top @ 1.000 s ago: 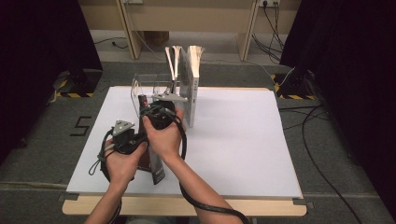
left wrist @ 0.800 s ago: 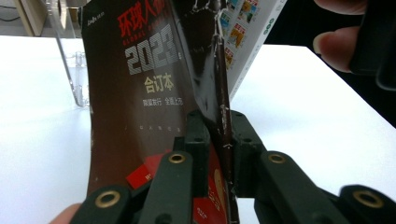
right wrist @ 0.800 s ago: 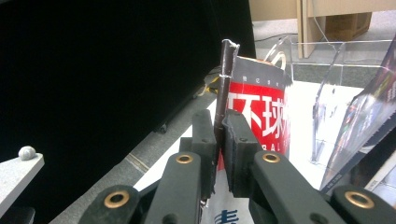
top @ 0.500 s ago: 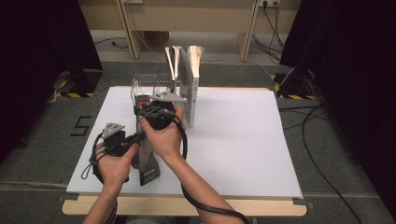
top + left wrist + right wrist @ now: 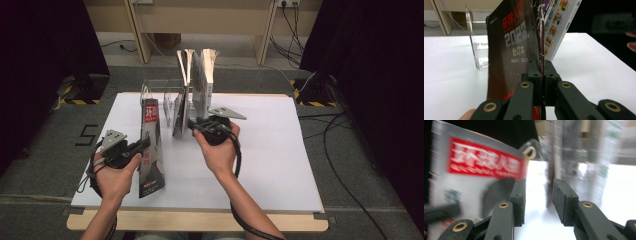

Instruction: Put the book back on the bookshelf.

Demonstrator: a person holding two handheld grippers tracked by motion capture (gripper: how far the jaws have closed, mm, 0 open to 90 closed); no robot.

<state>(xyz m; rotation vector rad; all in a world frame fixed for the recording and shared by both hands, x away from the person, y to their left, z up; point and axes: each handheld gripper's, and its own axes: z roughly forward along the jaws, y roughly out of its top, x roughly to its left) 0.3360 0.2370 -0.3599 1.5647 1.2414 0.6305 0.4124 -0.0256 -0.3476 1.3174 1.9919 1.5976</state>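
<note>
Both forearms are bare, without sleeves. Each black gripper (image 5: 142, 145) (image 5: 192, 125) carries a grey three-cornered plate (image 5: 114, 138) and a trailing black cable (image 5: 239, 160). Brass rivets (image 5: 525, 85) stud the jaws.

Glossy paper magazine (image 5: 150, 150), clear smooth plastic rack (image 5: 475, 50), matt white table (image 5: 280, 165), matt black tongs (image 5: 540, 75).

bench (image 5: 280, 165): carries all | rack (image 5: 159, 95): far left-centre on bench | books (image 5: 197, 85): upright at rack's right end | magazine (image 5: 151, 150): on edge, near left, well apart from rack | left gripper (image 5: 142, 145): at magazine's left, touching it | right gripper (image 5: 192, 124): just near of books, right of magazine
</note>
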